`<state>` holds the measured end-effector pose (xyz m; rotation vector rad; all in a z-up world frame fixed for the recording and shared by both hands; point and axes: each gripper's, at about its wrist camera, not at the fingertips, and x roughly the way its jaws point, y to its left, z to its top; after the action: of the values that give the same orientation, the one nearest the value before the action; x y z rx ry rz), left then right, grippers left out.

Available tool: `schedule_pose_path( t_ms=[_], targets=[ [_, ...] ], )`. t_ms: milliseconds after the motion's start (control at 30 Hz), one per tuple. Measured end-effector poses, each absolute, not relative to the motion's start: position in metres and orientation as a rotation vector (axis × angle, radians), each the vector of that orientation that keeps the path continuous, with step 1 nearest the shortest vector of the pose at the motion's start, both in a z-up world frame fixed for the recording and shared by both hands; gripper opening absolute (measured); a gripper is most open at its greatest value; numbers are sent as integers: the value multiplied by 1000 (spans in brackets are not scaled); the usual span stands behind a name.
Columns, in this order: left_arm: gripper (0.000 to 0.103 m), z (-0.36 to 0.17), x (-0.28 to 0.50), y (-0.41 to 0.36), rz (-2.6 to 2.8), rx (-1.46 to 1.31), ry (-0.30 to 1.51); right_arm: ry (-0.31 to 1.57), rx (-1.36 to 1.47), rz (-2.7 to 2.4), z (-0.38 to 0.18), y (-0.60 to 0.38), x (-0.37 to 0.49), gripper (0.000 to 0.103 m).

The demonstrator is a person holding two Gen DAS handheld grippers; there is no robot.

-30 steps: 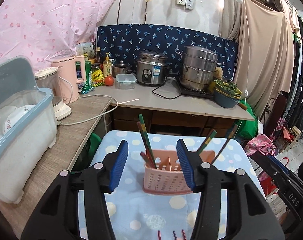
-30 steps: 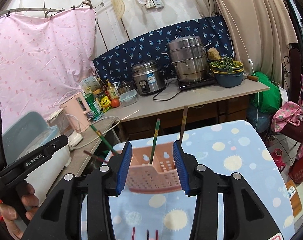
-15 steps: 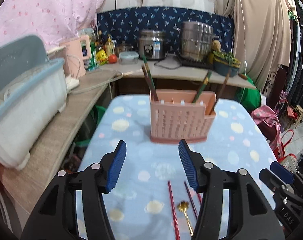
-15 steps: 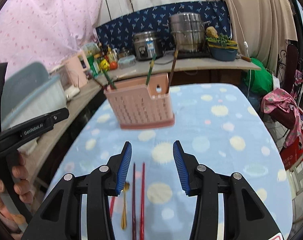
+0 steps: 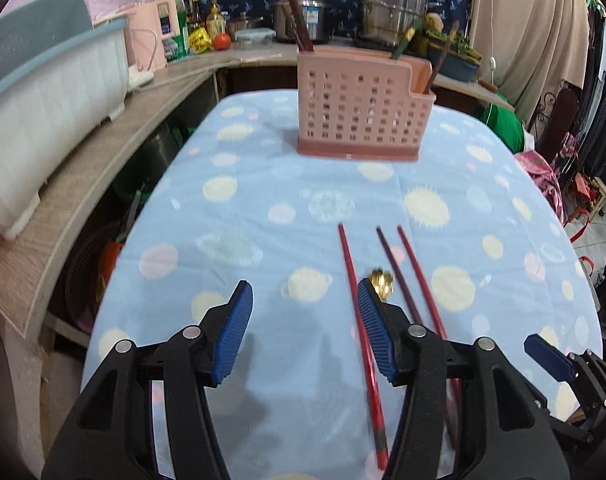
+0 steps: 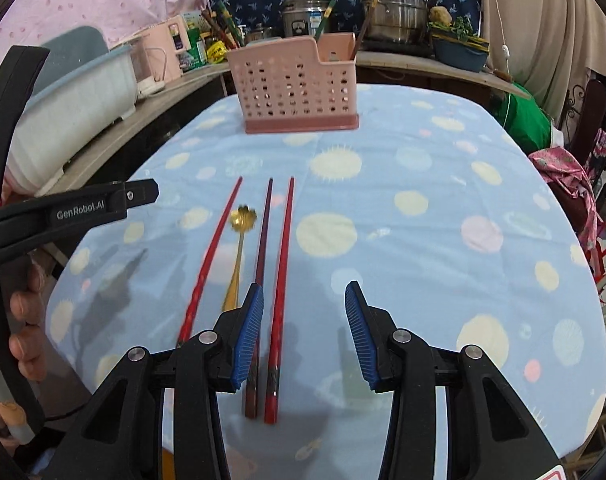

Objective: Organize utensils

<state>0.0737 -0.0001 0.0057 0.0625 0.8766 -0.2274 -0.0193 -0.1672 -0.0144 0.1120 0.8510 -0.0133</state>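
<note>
Jaws apart on left gripper (image 5: 301, 330) and right gripper (image 6: 304, 334), nothing clamped. Three chopsticks (image 6: 281, 280) and gold spoon (image 6: 239, 248) lying loose on dotted cloth (image 6: 383, 240), lower centre of both frames. Risk: sticks close together, so pinch may catch two or roll one aside. Pink basket (image 6: 295, 84) at upper centre: several chopsticks upright inside, exact count unclear.

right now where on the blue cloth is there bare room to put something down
Bare cloth lies right of the chopsticks, out to the tablecloth edge, and between their tips and the pink utensil basket. It is crowded on the left, where the gold spoon lies among the chopsticks by the left gripper.
</note>
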Motion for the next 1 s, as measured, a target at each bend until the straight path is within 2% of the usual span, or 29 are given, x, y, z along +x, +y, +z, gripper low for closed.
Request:
schedule_pose_path(
  t_ms=[367,833,1000],
  targets=[
    [52,-35,49,2,-242,75,976,921,118,8,-41,-160,-28,21],
    [52,-43,39,-3,-271,73,1001,944,115,35,-50,-151,-32,14],
    [52,-45,33,-5,-283,76,1007,948,118,32,-54,-152,-35,8]
  ],
)
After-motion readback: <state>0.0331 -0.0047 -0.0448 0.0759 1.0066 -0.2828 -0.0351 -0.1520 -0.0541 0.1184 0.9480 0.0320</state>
